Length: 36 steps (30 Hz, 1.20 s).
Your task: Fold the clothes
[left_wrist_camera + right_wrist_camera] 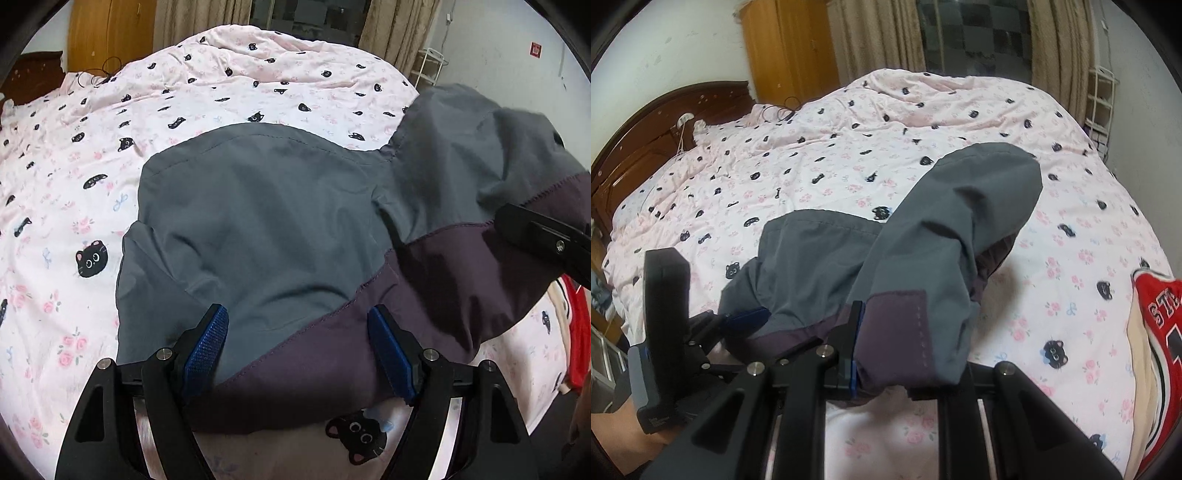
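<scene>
The right gripper (pixel 886 339) pinches the purple cuff of the grey-and-purple fabric jacket (pixel 258 221) lying on the pink cat-print bed (pixel 66 206), lifting its sleeve to fold inward, while the spread left gripper (pixel 297 343) straddles the hem, seemingly steadying it.

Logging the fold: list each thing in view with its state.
Grey and purple jacket: on the bed, one part lifted by right claw.
Left claw: open over the hem.
Right claw: shut on jacket.
Red jersey: lying at bed edge.
Quilt: wrinkled.
</scene>
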Each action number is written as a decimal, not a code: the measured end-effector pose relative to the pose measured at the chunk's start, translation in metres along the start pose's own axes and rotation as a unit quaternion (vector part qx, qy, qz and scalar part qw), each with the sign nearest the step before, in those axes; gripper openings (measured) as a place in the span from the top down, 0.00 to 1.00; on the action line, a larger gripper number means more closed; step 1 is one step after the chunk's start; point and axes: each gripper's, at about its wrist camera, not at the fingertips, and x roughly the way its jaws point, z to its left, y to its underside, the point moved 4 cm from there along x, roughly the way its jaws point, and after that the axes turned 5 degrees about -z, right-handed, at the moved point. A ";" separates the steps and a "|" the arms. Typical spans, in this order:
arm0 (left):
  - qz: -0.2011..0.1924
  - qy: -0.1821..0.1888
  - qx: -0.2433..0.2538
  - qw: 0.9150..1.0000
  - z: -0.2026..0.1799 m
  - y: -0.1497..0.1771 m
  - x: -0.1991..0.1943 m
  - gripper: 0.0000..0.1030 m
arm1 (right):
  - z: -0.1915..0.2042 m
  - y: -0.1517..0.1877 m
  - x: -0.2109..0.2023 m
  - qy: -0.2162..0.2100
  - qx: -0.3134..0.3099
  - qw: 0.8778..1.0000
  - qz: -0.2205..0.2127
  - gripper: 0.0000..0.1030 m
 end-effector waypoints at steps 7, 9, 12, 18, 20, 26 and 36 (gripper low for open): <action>0.001 0.016 -0.012 1.000 0.002 -0.001 0.000 0.28 | 0.028 -0.008 0.009 -0.007 -0.045 0.999 0.005 0.82; -0.001 0.022 -0.015 1.000 0.003 -0.001 -0.001 0.29 | 0.034 -0.007 0.013 -0.013 -0.054 0.998 0.012 0.82; -0.003 0.028 -0.015 0.999 0.004 -0.001 -0.001 0.29 | 0.041 -0.008 0.020 -0.021 -0.063 0.998 0.023 0.82; 0.001 0.032 -0.013 0.999 0.005 -0.002 -0.001 0.29 | 0.049 -0.007 0.029 -0.026 -0.074 0.996 0.037 0.82; 0.001 0.035 -0.012 0.999 0.005 -0.002 -0.003 0.29 | 0.051 -0.007 0.031 -0.026 -0.077 0.996 0.041 0.82; -0.059 0.008 -0.006 0.998 0.011 -0.014 -0.043 0.29 | 0.049 -0.004 0.036 -0.023 -0.077 0.996 0.049 0.82; -0.046 -0.060 -0.088 0.993 0.087 -0.004 -0.042 0.29 | 0.048 -0.005 0.034 -0.018 -0.089 0.995 0.049 0.82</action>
